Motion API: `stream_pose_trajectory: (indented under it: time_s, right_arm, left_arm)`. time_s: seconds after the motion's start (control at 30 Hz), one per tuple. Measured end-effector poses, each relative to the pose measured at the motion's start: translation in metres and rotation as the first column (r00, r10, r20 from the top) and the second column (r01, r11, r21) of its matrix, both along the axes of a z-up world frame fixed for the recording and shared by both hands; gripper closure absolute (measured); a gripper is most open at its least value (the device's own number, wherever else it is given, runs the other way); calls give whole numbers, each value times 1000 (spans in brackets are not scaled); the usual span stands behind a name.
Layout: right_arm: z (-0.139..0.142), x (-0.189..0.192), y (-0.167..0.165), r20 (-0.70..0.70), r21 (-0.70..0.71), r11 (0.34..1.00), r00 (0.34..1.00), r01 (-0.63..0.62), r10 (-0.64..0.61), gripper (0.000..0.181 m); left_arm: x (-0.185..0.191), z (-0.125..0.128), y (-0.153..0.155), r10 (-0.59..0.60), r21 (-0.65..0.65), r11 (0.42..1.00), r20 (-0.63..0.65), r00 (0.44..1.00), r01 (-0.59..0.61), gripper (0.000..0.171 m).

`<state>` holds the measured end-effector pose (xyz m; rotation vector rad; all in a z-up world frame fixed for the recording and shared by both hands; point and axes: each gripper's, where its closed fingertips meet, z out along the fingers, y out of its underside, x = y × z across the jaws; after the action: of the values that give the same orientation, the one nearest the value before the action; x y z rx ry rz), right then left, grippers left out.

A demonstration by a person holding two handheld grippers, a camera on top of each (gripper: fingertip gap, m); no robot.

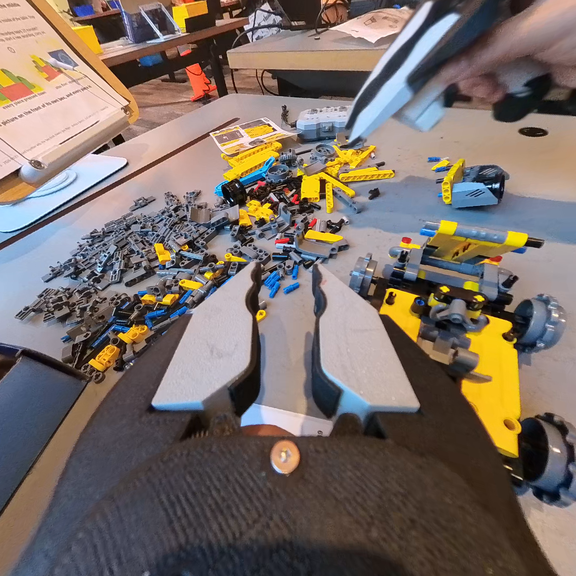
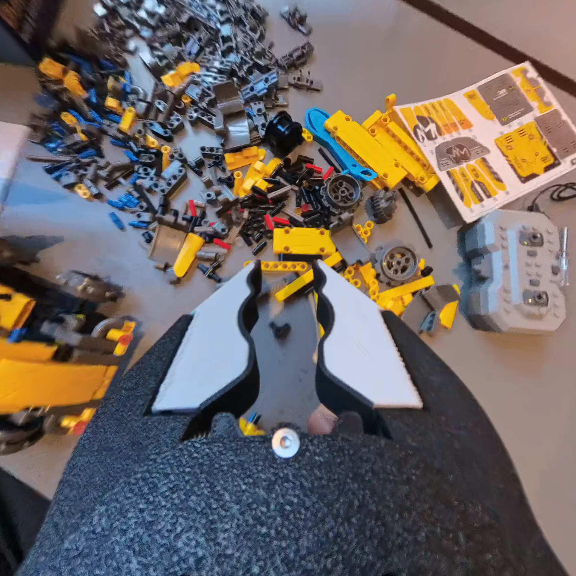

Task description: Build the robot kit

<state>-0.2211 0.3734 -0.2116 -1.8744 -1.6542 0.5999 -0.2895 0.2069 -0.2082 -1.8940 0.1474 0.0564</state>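
Observation:
My left gripper (image 1: 285, 272) is open and empty, low over the grey table just short of a few blue pins (image 1: 274, 282). A partly built yellow and grey vehicle (image 1: 452, 314) stands just to its right; it also shows blurred in the right wrist view (image 2: 46, 374). My right gripper (image 2: 286, 268) is open and empty, above yellow beams (image 2: 293, 285) at the near edge of the pile of loose pieces (image 2: 249, 187). In the left wrist view the right gripper (image 1: 355, 138) hangs over the far end of the pile, held by a hand (image 1: 530, 46).
A grey battery box (image 2: 514, 271) and a sticker sheet (image 2: 486, 137) lie beyond the pile. A small yellow and grey sub-assembly (image 1: 470, 184) sits at the far right. An instruction page on a stand (image 1: 46, 93) is at the left. A dark box (image 1: 31, 420) is near left. Left tips to right tips: about 20 cm.

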Motion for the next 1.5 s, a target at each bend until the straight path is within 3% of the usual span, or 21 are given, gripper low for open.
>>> stream_pose_trajectory:
  time_s: [0.17,0.37,0.77,1.07,1.13,1.33,1.5]
  right_arm:
    - [-23,-42,24,158,12,998,985,-69,66,156]
    - [-58,-54,40,359,26,995,929,-100,84,160]
    - [-62,-52,43,398,-17,996,913,-89,88,181]
    - [-50,-52,44,373,-14,997,925,-76,75,181]
    - [-54,-48,43,405,-21,997,911,-74,76,165]
    - [-60,-47,47,448,21,997,892,-77,59,155]
    - [-64,-47,47,472,-14,997,879,-76,74,165]
  left_arm:
    - [1,-1,0,-5,-3,1000,-4,1000,5,141]
    - [2,-1,0,-9,-6,1000,6,1000,9,141]
    - [4,-3,1,-23,-18,1000,26,999,24,140]
    - [5,-2,1,-24,-17,1000,29,999,25,140]
    - [5,-2,1,-24,-17,1000,30,999,25,140]
    - [5,-2,2,-25,-18,1000,29,999,26,140]
    - [5,-2,2,-27,-18,999,39,999,28,140]
